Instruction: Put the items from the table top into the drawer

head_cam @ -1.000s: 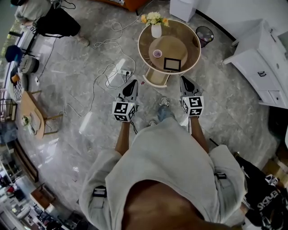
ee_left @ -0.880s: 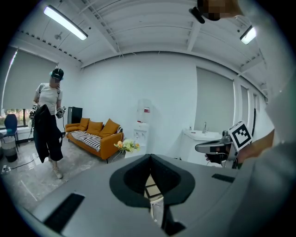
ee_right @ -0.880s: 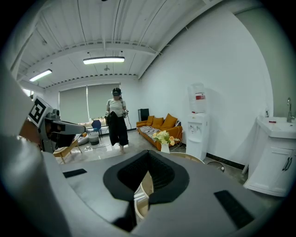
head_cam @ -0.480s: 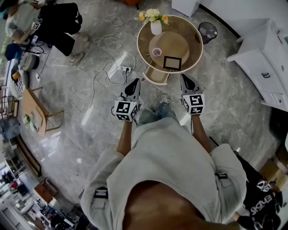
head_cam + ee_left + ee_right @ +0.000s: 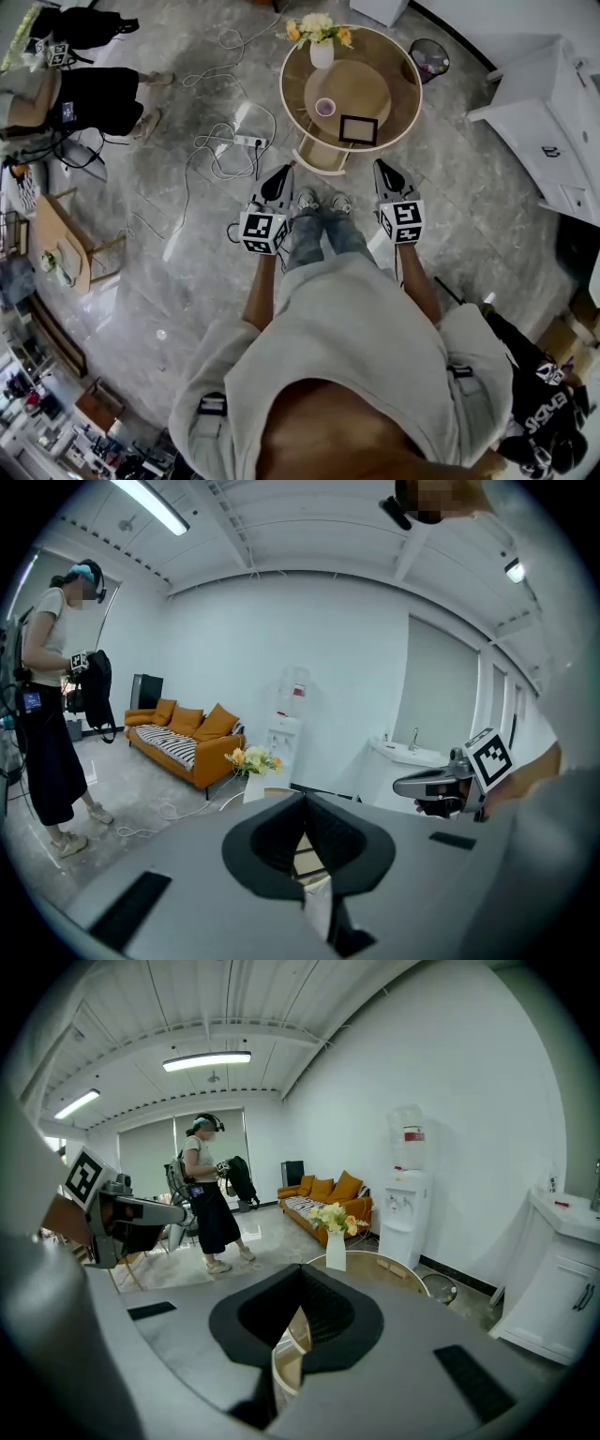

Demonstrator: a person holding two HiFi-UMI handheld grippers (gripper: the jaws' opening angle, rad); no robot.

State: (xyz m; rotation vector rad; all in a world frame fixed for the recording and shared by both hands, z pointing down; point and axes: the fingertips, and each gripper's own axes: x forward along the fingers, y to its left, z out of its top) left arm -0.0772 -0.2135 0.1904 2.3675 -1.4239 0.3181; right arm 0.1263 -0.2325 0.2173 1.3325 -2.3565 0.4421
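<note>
A round glass-topped table (image 5: 398, 70) stands ahead of me. On it are a white vase of flowers (image 5: 322, 42), a small cup (image 5: 325, 107) and a black-framed picture (image 5: 358, 129). Its drawer (image 5: 321, 160) is pulled out toward me at the near edge. My left gripper (image 5: 284, 171) hangs just left of the drawer, shut and empty. Just right of the drawer my right gripper (image 5: 380, 166) is also shut and empty. In the right gripper view the vase (image 5: 335, 1246) shows above the jaws and the drawer (image 5: 289, 1340) through the gap below them.
A power strip with loose cables (image 5: 246, 141) lies on the floor left of the table. Behind the table sits a waste bin (image 5: 427, 58), with white cabinets (image 5: 553, 103) at the right. Another person (image 5: 75, 98) stands at the far left, and my own feet (image 5: 319, 202) are near the drawer.
I have stepped nearer to the table, so both grippers have moved forward and lower toward the drawer. The other person at the left has shifted.
</note>
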